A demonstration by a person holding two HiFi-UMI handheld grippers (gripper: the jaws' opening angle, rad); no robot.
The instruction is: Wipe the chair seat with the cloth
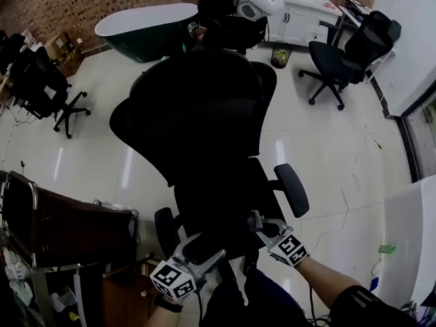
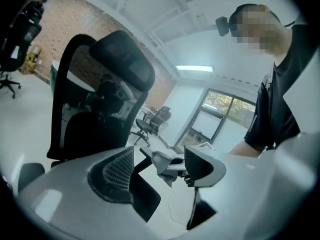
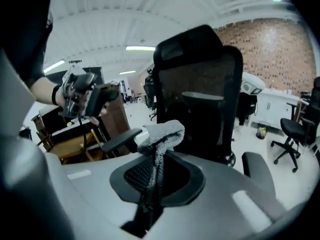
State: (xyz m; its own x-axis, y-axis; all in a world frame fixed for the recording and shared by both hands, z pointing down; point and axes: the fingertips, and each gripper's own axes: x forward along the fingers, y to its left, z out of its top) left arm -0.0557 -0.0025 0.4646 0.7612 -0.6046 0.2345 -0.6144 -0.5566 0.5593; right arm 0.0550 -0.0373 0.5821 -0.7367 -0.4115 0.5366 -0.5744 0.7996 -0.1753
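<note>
Backrest point(image 1: 197, 107) rises behind the black chair seat point(image 1: 218, 206), and a brown cabinet point(image 1: 61, 227) stands left. Right gripper point(image 3: 156, 149) clamps the grey cloth point(image 3: 162, 130) at the seat's front edge. Left gripper point(image 2: 162, 160) gapes empty.

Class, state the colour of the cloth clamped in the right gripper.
Grey; the cloth shows best in the right gripper view.

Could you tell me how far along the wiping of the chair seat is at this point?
Done: the cloth is picked up, pinched in the shut right gripper. In hand: both grippers are at the front edge of the chair seat; the left gripper is open and empty. Left: the wiping itself; the cloth does not appear to touch the seat yet.
</note>
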